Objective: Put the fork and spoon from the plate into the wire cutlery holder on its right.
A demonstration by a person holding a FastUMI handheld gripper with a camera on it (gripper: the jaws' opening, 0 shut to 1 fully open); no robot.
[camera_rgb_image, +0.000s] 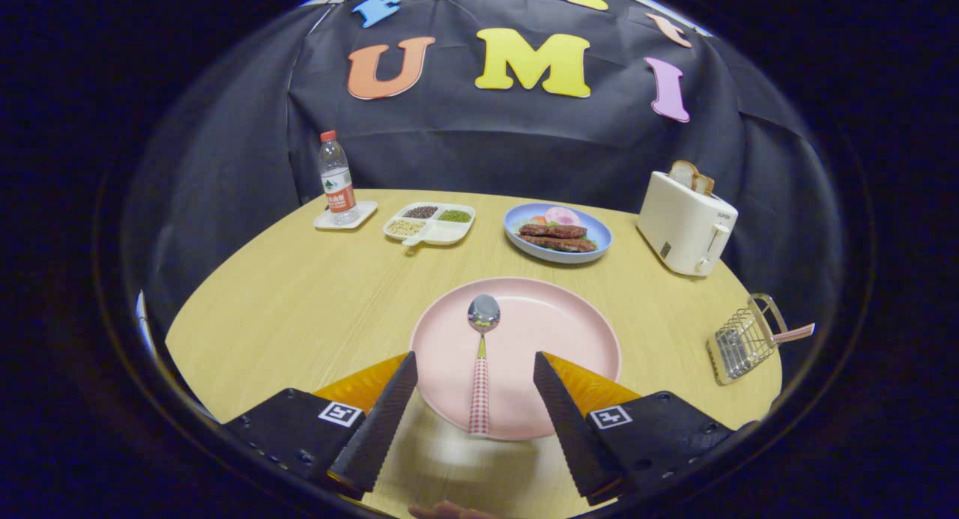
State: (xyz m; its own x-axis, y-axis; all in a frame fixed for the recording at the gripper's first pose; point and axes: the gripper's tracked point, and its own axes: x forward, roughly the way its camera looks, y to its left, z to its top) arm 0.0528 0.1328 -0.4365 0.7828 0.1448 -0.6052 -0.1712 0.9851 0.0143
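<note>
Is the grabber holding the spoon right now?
No, nothing is held. The gripper is open, its fingers wide apart on either side of the spoon, which lies on the pink plate.

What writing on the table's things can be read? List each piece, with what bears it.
Bottle: label print, too small to read.
Toaster: small brand mark on its side, too blurred to read surely.
Tongs: square coded markers, no words; they stand open astride the spoon handle, over the plate.
No other text seen.
</note>
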